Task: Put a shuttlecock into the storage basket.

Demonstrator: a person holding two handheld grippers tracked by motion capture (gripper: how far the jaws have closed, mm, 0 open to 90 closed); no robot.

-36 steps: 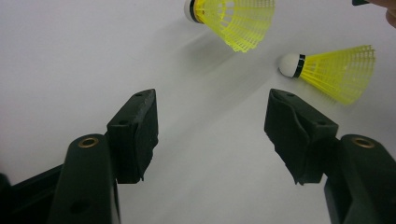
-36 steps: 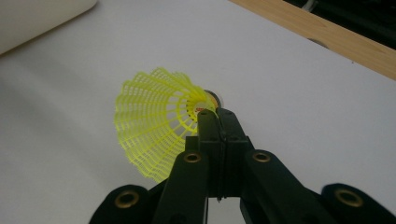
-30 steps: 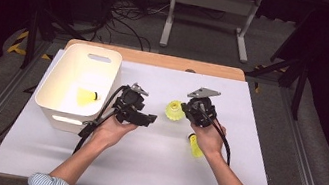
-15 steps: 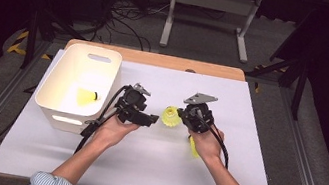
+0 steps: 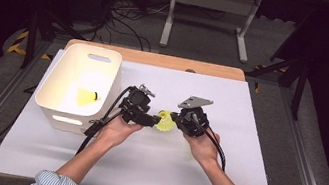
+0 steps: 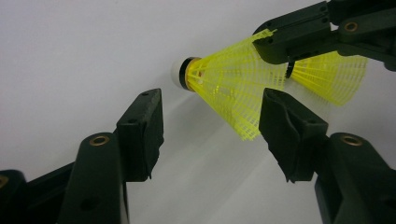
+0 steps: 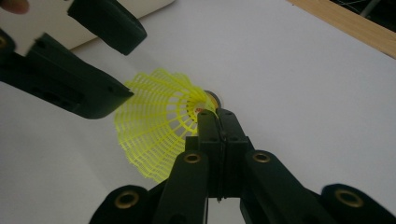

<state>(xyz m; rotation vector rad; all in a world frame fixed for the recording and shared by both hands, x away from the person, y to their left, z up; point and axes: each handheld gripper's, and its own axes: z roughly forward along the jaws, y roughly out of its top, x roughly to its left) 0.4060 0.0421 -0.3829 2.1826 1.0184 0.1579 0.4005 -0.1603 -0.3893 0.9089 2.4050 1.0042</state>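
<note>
Shuttlecock [image 5: 164, 121] now between left claw [image 6: 210, 135] jaws

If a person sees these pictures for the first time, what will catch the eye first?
First, the bright yellow shuttlecock held above the white table, between the two grippers: the right gripper is shut on its skirt. The left gripper faces it with open jaws, which have just been closing, either side of the shuttlecock but not pressing it. A second shuttlecock lies in the white bin at the left.
</note>
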